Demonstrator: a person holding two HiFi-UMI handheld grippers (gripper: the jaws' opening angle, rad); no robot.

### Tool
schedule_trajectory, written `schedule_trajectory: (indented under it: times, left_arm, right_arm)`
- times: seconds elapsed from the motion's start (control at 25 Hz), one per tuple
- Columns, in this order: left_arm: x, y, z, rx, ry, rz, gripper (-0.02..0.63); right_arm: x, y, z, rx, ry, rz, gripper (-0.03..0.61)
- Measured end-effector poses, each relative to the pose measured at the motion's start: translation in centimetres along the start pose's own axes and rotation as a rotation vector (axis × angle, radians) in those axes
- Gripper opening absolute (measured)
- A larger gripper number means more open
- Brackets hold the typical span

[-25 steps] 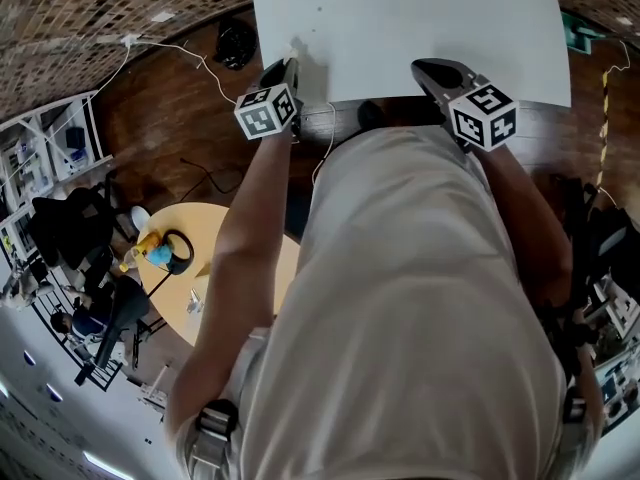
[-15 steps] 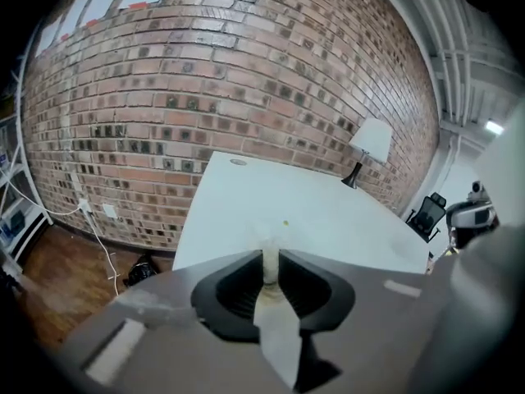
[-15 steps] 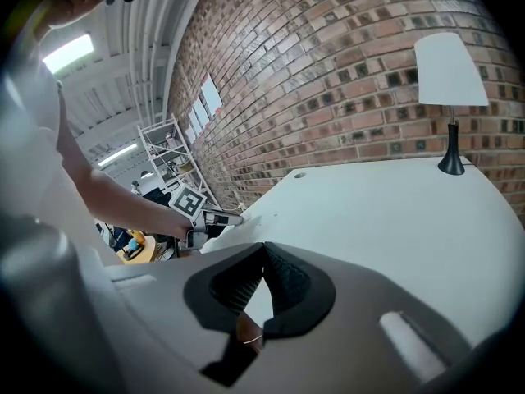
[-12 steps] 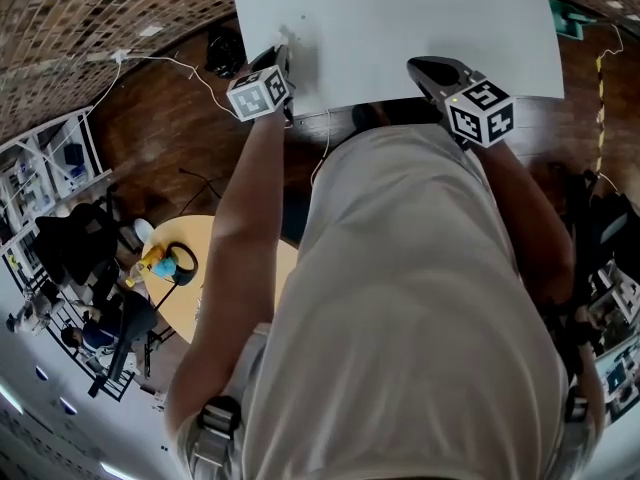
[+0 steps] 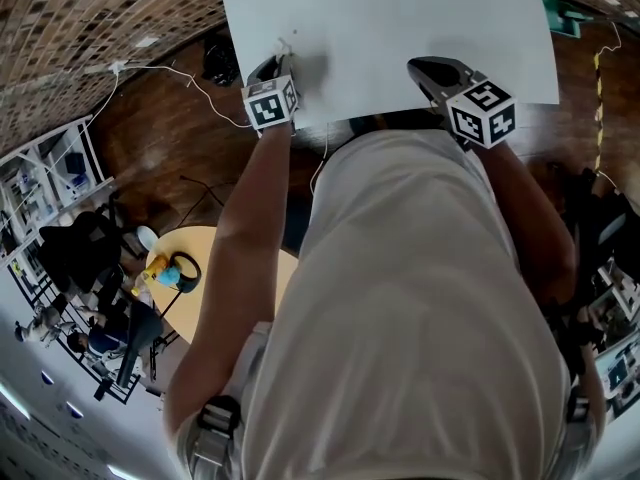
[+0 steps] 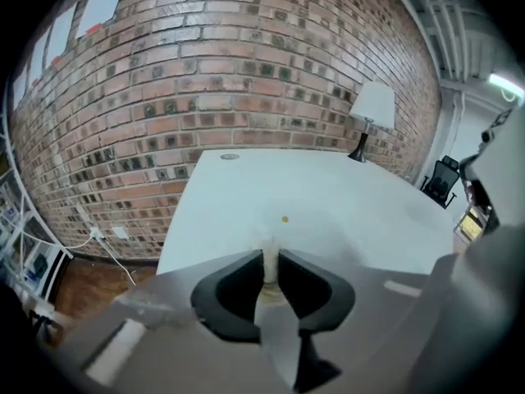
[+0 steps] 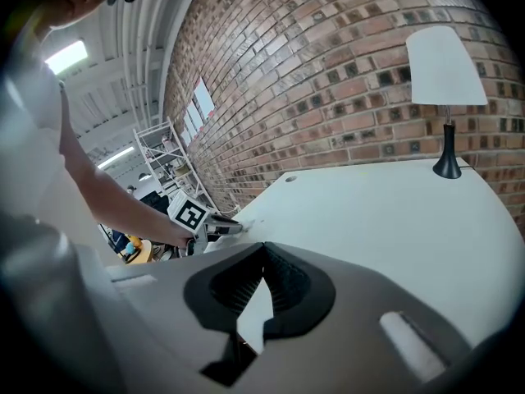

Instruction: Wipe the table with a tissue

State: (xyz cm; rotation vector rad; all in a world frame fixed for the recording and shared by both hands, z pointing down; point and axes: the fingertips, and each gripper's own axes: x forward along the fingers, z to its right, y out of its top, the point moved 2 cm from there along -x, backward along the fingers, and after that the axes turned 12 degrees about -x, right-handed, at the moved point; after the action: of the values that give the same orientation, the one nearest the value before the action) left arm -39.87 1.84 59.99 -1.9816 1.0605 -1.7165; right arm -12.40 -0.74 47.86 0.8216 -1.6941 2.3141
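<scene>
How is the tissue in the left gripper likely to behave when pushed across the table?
Probably floppy: the tissue shows only as a thin crumpled wisp pinched in the left gripper. Likely very light, so it should drag easily over the smooth white table.

My left claw (image 5: 281,60) sits at the surface's (image 5: 400,18) near left edge, tissue (image 6: 267,253) between its jaws. My right claw (image 5: 424,67) is well apart to its right. A lamp (image 6: 372,113) stands at the far right corner.

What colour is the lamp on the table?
White shade, black stand; the lamp shows best in the right gripper view.
</scene>
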Motion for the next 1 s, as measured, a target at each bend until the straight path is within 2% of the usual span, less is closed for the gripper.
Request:
schedule_trajectory:
  times: [0.08, 0.2, 0.48, 0.6, 0.68, 0.84, 1.0]
  left_arm:
    - [0.1, -0.7, 1.4, 0.024, -0.022, 0.001, 0.064]
    - [0.0, -1.6, 4.0, 0.005, -0.100, -0.027, 0.064]
    - [-0.8, -3.6, 9.7, 0.101, -0.283, -0.149, 0.066]
    - [-1.3, -4.8, 12.0, 0.112, -0.371, -0.175, 0.066]
    - [-2.0, -5.0, 12.1, 0.089, -0.401, -0.165, 0.067]
    - [-1.3, -2.4, 9.3, -0.087, -0.327, -0.067, 0.069]
    - [-1.0, 0.5, 4.1, -0.143, -0.213, 0.000, 0.069]
  right_arm:
    - [0.2, 0.1, -0.3, -0.001, 0.008, -0.001, 0.008]
    - [0.3, -0.1, -0.8, -0.002, 0.026, -0.016, 0.008]
    - [1.8, 0.6, -1.8, -0.016, 0.065, -0.016, 0.008]
    - [2.2, 1.0, -1.8, -0.019, 0.079, -0.014, 0.008]
    - [2.6, 1.3, -2.0, -0.022, 0.086, -0.013, 0.008]
    - [3.1, 1.3, 0.0, -0.027, 0.101, -0.029, 0.008]
    - [4.1, 1.6, 0.9, -0.026, 0.119, -0.034, 0.008]
